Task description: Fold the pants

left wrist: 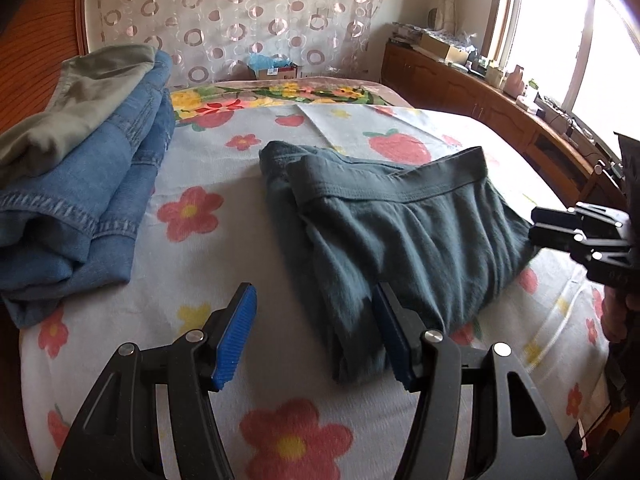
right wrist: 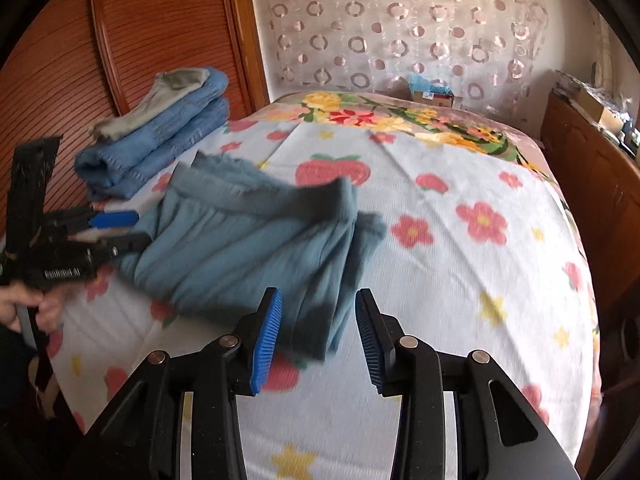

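Blue-padded fingers [left wrist: 236, 336] of left gripper [left wrist: 316, 336] spread apart, empty, at bottom centre. Folded teal pants [left wrist: 400, 236] at mid-frame on flowered blanket [left wrist: 288, 420], long axis lower left to upper right, waistband uppermost. Jeans stack [left wrist: 84, 184] upper left.

Right gripper [right wrist: 316, 336] likewise parted, empty, bottom centre. Pants [right wrist: 256, 248] left of centre.

Home bedroom: floral-blanketed bed [right wrist: 460, 280], curtained window [left wrist: 560, 40].
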{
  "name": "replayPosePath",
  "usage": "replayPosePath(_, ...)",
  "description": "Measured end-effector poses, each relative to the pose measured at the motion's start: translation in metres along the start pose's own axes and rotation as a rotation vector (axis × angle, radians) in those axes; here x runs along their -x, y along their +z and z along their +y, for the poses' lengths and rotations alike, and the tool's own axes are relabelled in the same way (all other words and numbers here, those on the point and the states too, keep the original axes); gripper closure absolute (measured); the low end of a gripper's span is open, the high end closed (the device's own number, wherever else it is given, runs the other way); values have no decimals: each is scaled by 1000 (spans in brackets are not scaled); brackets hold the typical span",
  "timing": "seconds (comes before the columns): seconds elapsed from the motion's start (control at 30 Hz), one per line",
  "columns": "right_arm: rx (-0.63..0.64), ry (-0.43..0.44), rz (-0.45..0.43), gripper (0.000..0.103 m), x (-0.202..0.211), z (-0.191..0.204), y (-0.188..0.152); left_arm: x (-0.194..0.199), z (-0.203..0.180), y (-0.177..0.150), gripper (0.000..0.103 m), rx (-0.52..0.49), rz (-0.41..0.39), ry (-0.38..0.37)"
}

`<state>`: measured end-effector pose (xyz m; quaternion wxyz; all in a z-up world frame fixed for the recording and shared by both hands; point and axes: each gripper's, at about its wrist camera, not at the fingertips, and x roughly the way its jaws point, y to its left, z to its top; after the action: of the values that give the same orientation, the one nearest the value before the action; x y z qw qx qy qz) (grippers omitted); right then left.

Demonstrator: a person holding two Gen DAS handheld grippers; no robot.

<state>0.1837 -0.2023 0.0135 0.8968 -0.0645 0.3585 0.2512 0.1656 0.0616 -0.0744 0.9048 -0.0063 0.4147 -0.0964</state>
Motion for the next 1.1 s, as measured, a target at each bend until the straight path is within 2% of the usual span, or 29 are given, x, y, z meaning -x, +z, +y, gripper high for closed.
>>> replayPosePath(0.23, 11, 22, 15, 63, 9, -3, -15, 15, -4, -20, 42, -19, 9, -28)
replayPosePath(0.37, 8, 44, 29, 67, 8, -2, -15, 13, -8, -22, 43, -46, 15, -11)
replayPosePath(0.47, -4, 48, 33, 67, 6, -5, -14, 13, -9, -20, 54, -44, 16, -34)
replayPosePath(0.63, -17, 52, 41, 67, -4, 1, -7, 13, -15, -21, 65, -57, 17, -61)
replayPosePath(0.73, -12, 45, 45, 79, -7, 3, -7, 12, -17, -21, 77, -62, 15, -79)
replayPosePath(0.77, -11, 49, 42, 87, -6, 4, -7, 12, -17, -21, 81, -66, 12, -80)
replayPosePath(0.8, -8, 54, 37, 89, -5, 4, -8, 12, -18, -21, 88, -68, 8, -80)
replayPosePath(0.87, -13, 50, 18, 93, 0, 2, -8, 16, -16, -21, 93, -63, -8, -78)
replayPosePath(1.1, 14, 66, -11, 94, 22, 8, -18, 40, -18, -26, 95, -80, -49, -69)
